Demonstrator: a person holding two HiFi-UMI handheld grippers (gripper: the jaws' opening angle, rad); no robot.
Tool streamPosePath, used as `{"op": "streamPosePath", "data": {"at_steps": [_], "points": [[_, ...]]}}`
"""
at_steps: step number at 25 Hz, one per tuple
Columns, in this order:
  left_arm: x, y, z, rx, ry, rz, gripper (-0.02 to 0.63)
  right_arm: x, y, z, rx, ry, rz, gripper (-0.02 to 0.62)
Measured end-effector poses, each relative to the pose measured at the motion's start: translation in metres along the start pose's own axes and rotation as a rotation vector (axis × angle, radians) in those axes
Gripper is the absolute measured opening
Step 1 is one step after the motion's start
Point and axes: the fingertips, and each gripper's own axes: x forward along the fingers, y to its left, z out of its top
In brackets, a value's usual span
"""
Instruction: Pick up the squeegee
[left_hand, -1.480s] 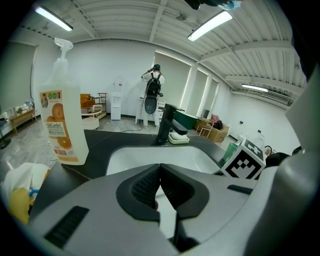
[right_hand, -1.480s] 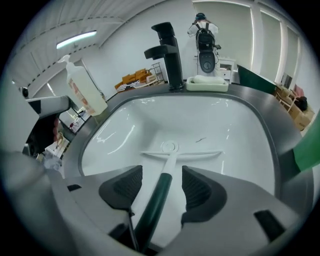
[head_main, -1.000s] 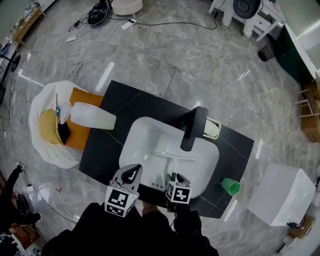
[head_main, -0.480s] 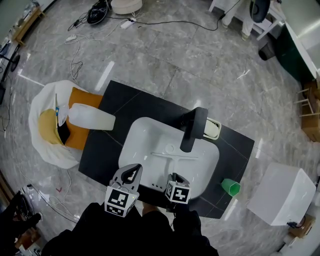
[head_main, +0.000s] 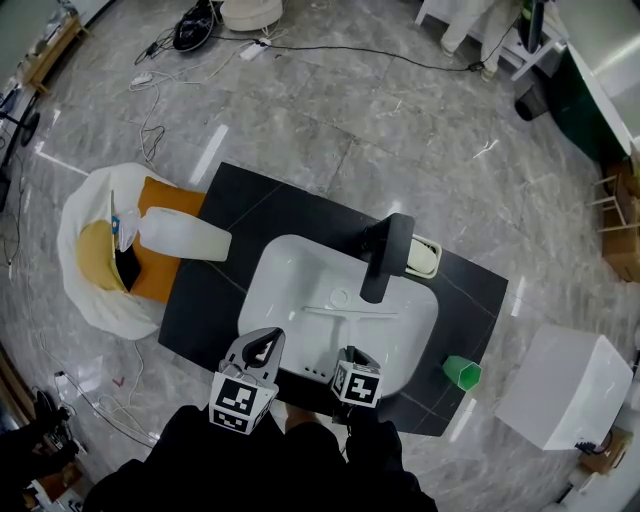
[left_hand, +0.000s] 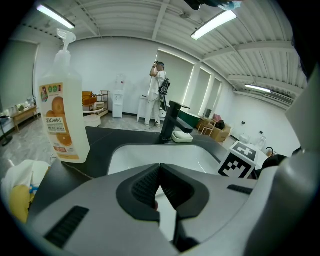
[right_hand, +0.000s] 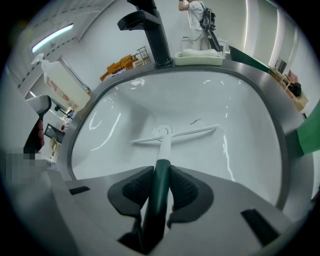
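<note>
The squeegee (right_hand: 172, 134) lies in the white sink (head_main: 275, 270), its white blade across the drain and its dark green handle (right_hand: 159, 187) pointing toward me. My right gripper (right_hand: 161, 171) points steeply down into the basin. Its jaws have just been closing, and the pads now press on the green handle from both sides. In the head view the right gripper (head_main: 349, 354) sits at the sink's near rim, with the squeegee (head_main: 350, 312) just beyond it. My left gripper (head_main: 267, 342) hovers over the near left rim. The left gripper (left_hand: 159, 167) is shut with nothing in it.
A black faucet (head_main: 386, 255) stands at the sink's far side beside a soap dish (head_main: 424, 256). A large soap bottle (head_main: 185, 236) stands on the black counter at the left, and a green cup (head_main: 461, 373) at the right. A white bag (head_main: 90, 290) and a white box (head_main: 560, 385) flank the counter.
In the head view both grippers keep their places at the sink's near rim, and the squeegee has not shifted.
</note>
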Motion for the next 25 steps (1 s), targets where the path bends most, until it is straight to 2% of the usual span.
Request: {"op": "streamPosePath", "data": {"at_steps": [16,25], "points": [[-0.033,-0.012,0.028,0.046,-0.077,-0.017,0.023,-0.051,0.002,0.021,0.021,-0.139,-0.019,0.112],[-0.071,-0.031,0.056,0.105,-0.139,-0.054,0.023,-0.108,0.004,0.022,0.055,-0.249,-0.041,0.112]]}}
